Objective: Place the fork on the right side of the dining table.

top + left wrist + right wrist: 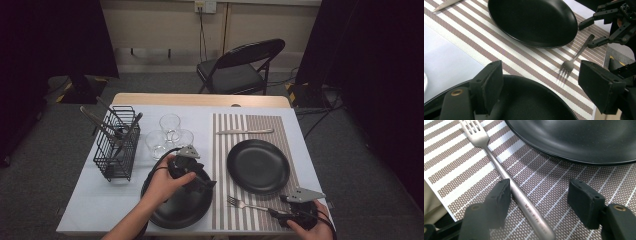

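Observation:
A silver fork (245,204) (499,167) lies on the striped placemat (225,150) in front of a black plate (258,166) (579,140), tines pointing left in the high view. My right gripper (277,212) (541,200) straddles the fork's handle. Its jaws are apart; the handle runs beside the left pad with a wide gap to the other. My left gripper (207,185) (544,87) hovers open over a second black plate (180,210) (529,102) near the front edge, with nothing between its jaws. The left gripper view also takes in the fork (574,58) and the right gripper (589,35).
A knife (245,131) lies across the placemat's far end. Three clear glasses (170,125) stand left of the mat, beside a black wire basket (117,145) holding utensils. A folding chair (240,67) stands beyond the table.

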`<state>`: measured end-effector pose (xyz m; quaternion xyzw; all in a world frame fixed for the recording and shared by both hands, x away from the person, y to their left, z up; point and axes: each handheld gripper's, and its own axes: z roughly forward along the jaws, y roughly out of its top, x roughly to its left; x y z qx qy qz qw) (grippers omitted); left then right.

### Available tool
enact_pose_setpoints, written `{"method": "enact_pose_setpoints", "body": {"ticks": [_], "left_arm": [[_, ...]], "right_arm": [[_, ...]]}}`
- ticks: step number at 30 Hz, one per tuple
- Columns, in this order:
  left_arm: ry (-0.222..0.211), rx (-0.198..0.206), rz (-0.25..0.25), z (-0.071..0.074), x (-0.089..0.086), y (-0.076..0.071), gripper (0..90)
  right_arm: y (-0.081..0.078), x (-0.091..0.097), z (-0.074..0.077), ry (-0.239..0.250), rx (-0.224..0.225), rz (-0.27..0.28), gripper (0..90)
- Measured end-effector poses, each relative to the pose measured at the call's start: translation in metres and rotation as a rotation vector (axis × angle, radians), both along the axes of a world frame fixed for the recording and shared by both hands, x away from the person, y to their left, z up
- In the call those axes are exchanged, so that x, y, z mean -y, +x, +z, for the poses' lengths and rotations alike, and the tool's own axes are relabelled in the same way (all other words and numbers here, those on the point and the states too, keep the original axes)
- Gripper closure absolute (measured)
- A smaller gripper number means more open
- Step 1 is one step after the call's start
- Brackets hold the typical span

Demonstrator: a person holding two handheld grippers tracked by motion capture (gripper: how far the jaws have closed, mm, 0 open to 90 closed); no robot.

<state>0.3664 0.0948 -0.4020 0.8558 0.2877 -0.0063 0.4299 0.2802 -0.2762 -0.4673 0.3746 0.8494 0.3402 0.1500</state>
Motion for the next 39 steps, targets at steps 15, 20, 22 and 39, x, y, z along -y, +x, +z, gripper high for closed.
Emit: {"method": "enact_pose_setpoints", "body": {"ticks": [15, 20, 22, 39], "left_arm": [[0.007, 0.001, 0.0, -0.001, 0.001, 0.0, 20.0], [0.009, 0.0, -0.006, 0.0, 0.001, 0.0, 20.0], [0.008, 0.001, -0.006, -0.001, 0.001, -0.001, 20.0], [0.006, 0.002, -0.012, -0.001, 0.002, -0.001, 20.0]], "right_arm": [[0.003, 0.006, 0.0, 0.002, 0.007, -0.046, 33.9], [0.005, 0.006, 0.0, 0.002, 0.013, -0.054, 33.9], [0.006, 0.006, -0.001, 0.002, 0.013, -0.061, 33.9], [0.01, 0.007, -0.003, 0.014, 0.026, -0.101, 33.8]]}}
